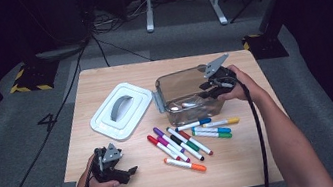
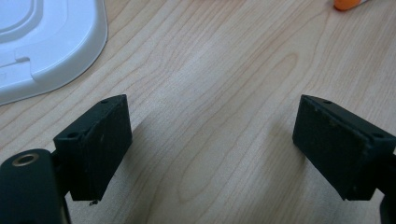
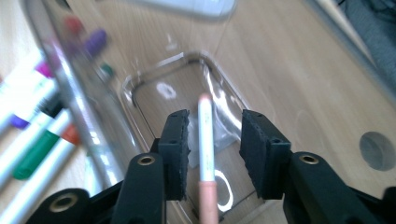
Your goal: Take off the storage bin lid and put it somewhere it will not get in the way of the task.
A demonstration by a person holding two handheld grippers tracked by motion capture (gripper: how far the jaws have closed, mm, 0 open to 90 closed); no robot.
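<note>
Left gripper (image 1: 127,172) resting near the table (image 1: 246,162) edge, jaws wide apart on nothing. Nine markers (image 1: 187,141) loose mid-table. Farther, one clear bin (image 1: 179,89), one white lid (image 1: 122,111). Right gripper (image 1: 206,87) over the bin, jaws parted, blurred pink-capped marker (image 3: 206,140) between. Grey carpet, dark room beyond.

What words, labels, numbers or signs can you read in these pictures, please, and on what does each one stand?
"4": dark mark on the grey floor, left of the table.
Markers on the table: any print on the barrels is too small to read.
Marker between the right gripper's fingers: blurred, nothing legible.
White lid and clear container: no text visible.
</note>
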